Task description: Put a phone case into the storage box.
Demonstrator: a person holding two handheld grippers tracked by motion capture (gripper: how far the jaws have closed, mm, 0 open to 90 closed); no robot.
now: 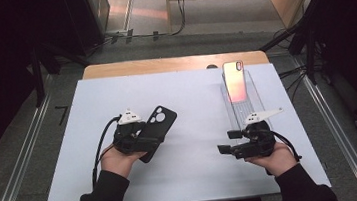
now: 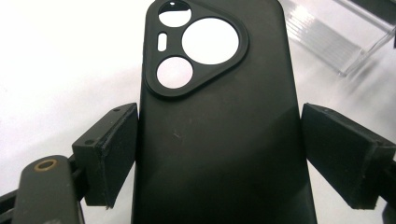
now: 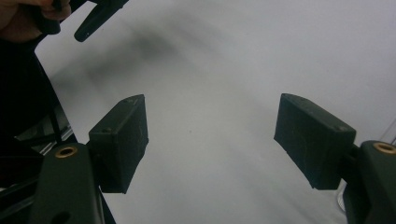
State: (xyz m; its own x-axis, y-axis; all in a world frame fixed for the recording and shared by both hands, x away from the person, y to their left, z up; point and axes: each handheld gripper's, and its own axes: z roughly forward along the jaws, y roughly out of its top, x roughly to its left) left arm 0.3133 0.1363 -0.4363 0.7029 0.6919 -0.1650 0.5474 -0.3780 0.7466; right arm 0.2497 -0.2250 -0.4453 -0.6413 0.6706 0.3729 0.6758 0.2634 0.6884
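Left gripper view, black phone case [image 2: 219, 140] clamped between left gripper [image 2: 219, 154] jaws

The black phone case [image 2: 219, 140] is showing a matt, smooth, rubbery plastic. The left gripper [image 2: 217, 154] is wearing dull, faintly rough pads. The clear stand [image 1: 241, 101] is looking like glossy plastic, the counter [image 1: 199, 173] is lying matt white.

The high view looks forward and down on the white table [image 1: 191, 99]. Each gripper view rides close above it; the left's shares the black phone case [image 2: 219, 140].
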